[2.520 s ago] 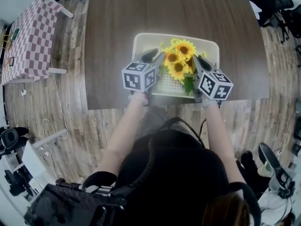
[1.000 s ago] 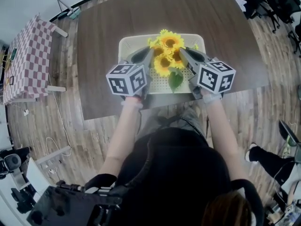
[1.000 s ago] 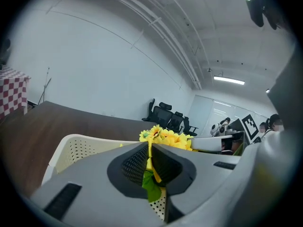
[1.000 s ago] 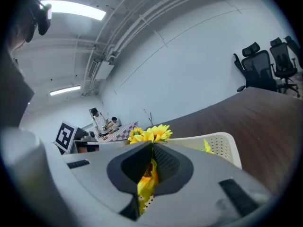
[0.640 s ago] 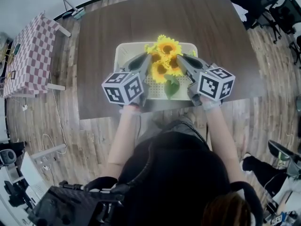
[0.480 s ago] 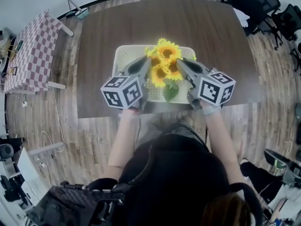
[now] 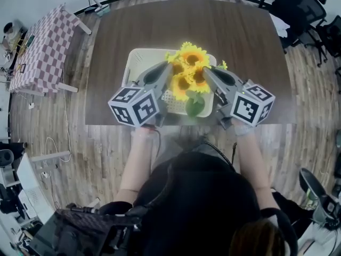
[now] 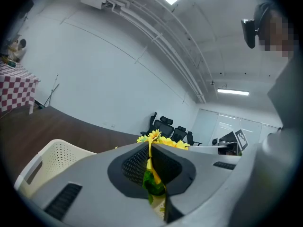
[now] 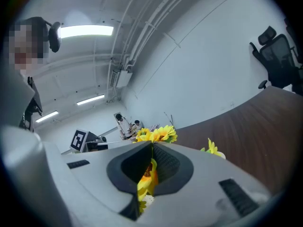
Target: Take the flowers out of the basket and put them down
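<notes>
Table (image 7: 240, 31): flowers (image 7: 192, 56) now higher above basket (image 7: 133, 57); left gripper (image 7: 169, 66), right gripper (image 7: 204, 69) both clamped on them.

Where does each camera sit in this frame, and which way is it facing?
Head view: on the person's head, looking steeply down at the table, basket and flowers; both forearms show.
Left gripper view: on the left gripper, looking along its jaws, shut on the flowers, towards office chairs.
Right gripper view: on the right gripper, jaws also shut on the flowers, facing a white wall.
Shared: both gripper views show the flowers and the table.
</notes>
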Tool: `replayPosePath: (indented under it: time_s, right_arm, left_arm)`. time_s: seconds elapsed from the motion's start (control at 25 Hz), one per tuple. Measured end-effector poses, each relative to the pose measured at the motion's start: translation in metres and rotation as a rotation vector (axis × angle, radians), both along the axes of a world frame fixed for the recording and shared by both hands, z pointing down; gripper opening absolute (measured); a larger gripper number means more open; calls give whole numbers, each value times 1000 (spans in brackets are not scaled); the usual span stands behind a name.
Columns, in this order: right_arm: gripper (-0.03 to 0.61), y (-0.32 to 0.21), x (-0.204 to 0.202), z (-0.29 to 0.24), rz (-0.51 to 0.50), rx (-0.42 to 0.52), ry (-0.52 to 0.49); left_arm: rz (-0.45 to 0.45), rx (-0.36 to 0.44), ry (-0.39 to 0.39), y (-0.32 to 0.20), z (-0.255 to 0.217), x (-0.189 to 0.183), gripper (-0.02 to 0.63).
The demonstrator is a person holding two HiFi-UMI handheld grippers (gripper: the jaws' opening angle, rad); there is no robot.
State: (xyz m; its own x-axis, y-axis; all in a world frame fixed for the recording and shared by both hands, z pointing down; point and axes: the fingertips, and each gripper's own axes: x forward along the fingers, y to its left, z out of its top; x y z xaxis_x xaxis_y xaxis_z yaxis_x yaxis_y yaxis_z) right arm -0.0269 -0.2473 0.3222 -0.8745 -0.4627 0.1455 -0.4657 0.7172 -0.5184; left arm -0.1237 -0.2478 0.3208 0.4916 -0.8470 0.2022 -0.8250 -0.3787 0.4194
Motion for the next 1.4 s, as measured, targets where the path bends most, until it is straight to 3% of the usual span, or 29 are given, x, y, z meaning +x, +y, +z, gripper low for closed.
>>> replayPosePath:
  time_s: [0.52,0.84,1.04,1.2,1.4]
  right_arm:
    - [6,0,48,-26,7,36,-74]
    - [6,-12,135,-20,50,75,-129]
    - [6,-4,145,-33,112,77,-119]
    - [6,-4,173,-19,158,66,-111]
    - [6,-4,178,-15,213,46,-92]
  left_arm:
    - [41,73,7,-4,-31,50,15]
    - [90,126,-14,-19,-30,139,12]
    - [151,123,6,-16,-41,149,12]
    - [192,107,-1,-18,-27,179,12]
    - [247,81,7,-23,-20,185,12]
